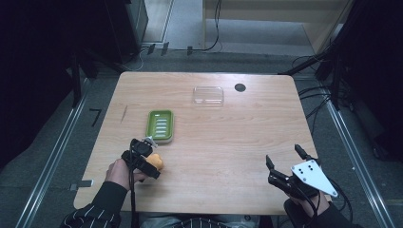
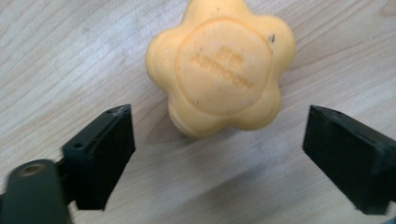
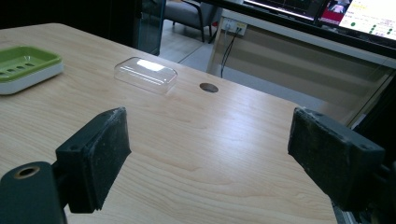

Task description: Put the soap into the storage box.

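Soap (image 2: pixel 219 70): embossed lettering on its face too soft for me to read in the left gripper view; its top lobe is cut by the upper edge. In the high view the left gripper (image 1: pixel 146 159) covers most of it, so I can't tell there how the jaws sit against it. Green soap dish (image 3: pixel 25 67) clipped by the left edge in the right gripper view. Monitors (image 3: pixel 359 11) cut off at the top edge, screen content too small to read.
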